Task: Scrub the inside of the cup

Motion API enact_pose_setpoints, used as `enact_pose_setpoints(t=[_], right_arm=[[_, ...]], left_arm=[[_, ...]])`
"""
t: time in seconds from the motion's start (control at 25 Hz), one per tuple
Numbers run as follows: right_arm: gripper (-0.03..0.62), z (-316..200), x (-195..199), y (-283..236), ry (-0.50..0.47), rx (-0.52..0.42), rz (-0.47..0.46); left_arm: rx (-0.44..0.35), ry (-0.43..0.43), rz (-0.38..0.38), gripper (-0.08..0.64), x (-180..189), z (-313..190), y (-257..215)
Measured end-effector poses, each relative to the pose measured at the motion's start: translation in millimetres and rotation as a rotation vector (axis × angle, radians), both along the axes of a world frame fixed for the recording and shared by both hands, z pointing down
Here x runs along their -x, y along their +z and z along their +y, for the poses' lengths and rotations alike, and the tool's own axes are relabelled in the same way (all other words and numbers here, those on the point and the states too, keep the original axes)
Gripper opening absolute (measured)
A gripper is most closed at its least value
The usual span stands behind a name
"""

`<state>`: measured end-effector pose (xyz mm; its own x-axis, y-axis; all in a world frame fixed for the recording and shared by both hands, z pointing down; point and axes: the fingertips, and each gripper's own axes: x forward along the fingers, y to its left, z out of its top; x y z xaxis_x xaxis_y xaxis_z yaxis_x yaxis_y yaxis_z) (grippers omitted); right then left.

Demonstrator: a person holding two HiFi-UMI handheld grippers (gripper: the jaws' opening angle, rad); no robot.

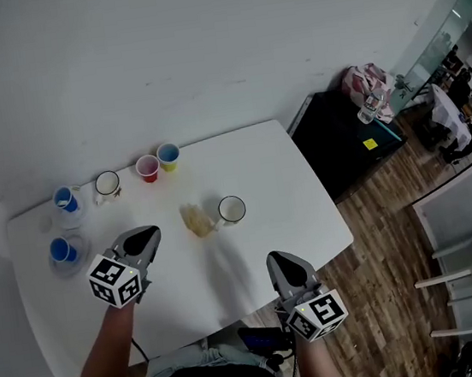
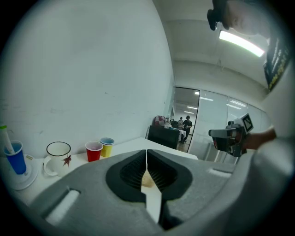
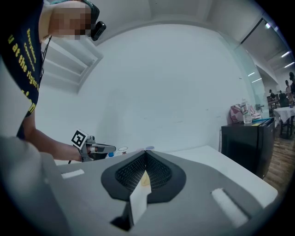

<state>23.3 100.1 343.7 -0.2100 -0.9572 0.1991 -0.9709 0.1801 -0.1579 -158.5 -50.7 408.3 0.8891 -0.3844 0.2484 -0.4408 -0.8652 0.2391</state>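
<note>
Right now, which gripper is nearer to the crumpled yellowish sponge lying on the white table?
Left. The left gripper sits just left of the yellowish sponge in the head view; the right gripper is farther, down and to its right.

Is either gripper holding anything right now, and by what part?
Nothing is held. The left gripper and right gripper are both shut and empty, short of the sponge and the cup.
</note>
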Motion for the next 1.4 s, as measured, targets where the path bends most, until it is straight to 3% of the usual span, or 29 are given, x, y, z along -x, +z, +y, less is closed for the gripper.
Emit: enact_pose_setpoints(t=[0.2, 0.4, 0.96, 1.4], right_arm=[[0.008, -26, -20, -2, -0.040, -0.007, 0.049], [0.009, -51, -31, -5, -0.111, -0.027, 0.019], [0.018, -98, -54, 30, -0.262, 0.044, 0.046], [0.018, -125, -64, 51, -0.316, 0.067, 0.045]], left_arm=[[0.058, -0.004, -0.004, 0.005, -16, -10, 14], [0.057, -0.007, -0.066, 0.017, -33, -13, 27], [0.062, -0.047, -0.197, 0.041, -72, -42, 56], [0.160, -0.084, -0.264, 0.092, -95, -62, 94]])
